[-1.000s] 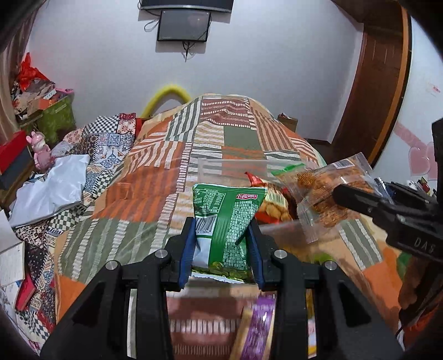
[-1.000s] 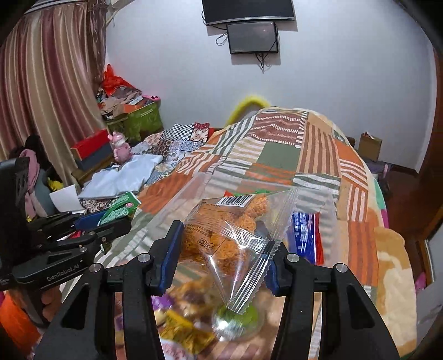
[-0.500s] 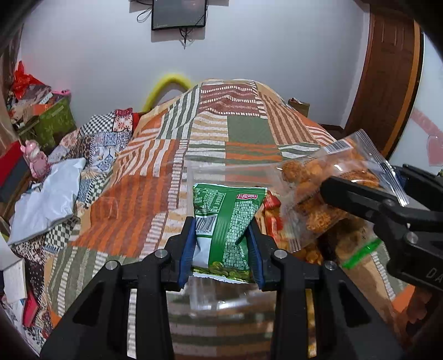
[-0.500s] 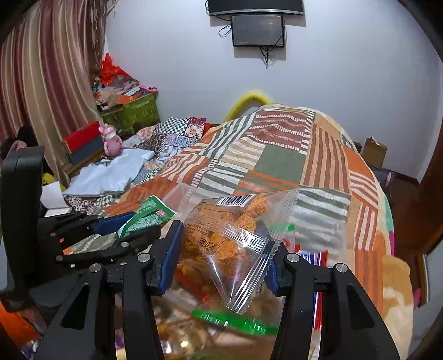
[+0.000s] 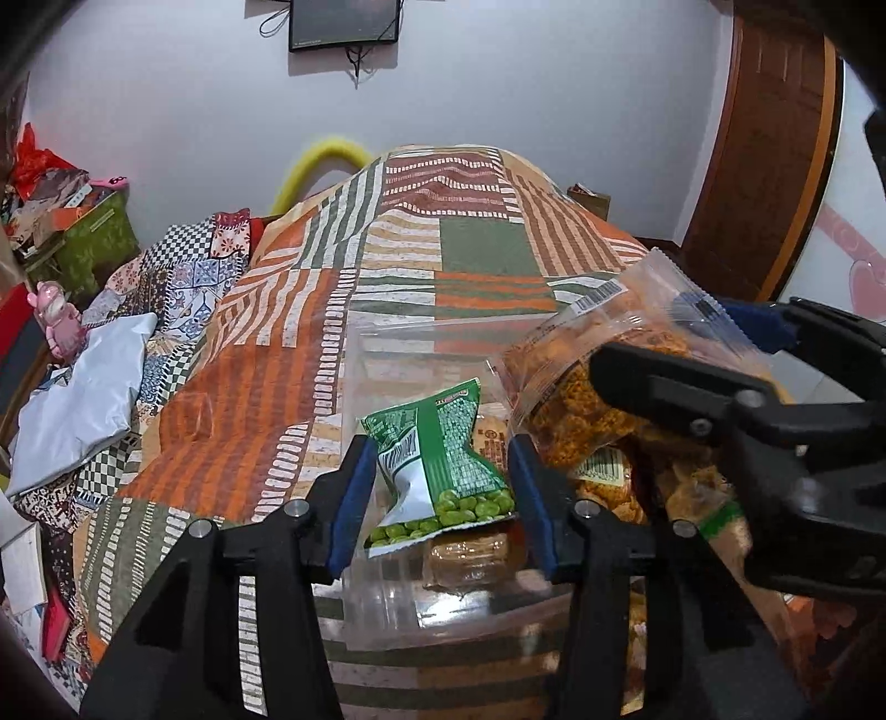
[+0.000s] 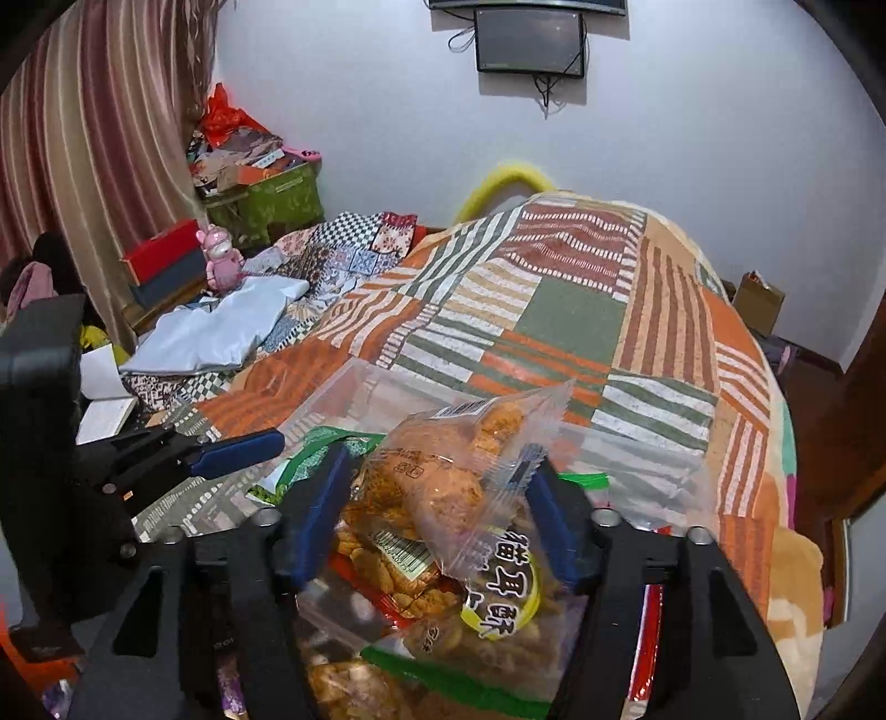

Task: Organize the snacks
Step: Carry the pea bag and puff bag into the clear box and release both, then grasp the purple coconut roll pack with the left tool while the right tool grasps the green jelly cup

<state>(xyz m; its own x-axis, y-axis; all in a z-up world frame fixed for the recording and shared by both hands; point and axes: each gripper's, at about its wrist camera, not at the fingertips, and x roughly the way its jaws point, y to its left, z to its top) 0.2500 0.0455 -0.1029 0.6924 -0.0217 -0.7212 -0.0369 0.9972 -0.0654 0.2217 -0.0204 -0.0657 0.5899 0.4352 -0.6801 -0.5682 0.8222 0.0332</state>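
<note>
1. Your left tongs (image 5: pixel 440 498) are spreading over a clear plastic bin (image 5: pixel 387 354) sitting near the foot edge of the bed (image 5: pixel 487 249). The green pea packet (image 5: pixel 443 459) is lying loose between their blue pads, with a gap showing on each side.
2. Your right tongs (image 6: pixel 434 518) are also spreading. The clear bag of orange snacks (image 6: pixel 448 476) is sitting between them, on top of the other packets in the bin; I cannot tell whether a pad is still touching it.
3. Only the left view is showing the pea packet whole. Only the right view is showing the yellow-labelled bag (image 6: pixel 501 587) under the orange one.
4. A patchwork quilt is covering the bed. A dark screen (image 6: pixel 529 41) is hanging on the pale wall, with striped curtains (image 6: pixel 83 138) at the side.
5. You are working with two tongs over one bin. One pink toy (image 6: pixel 221 260) is standing by the bed's far side.
</note>
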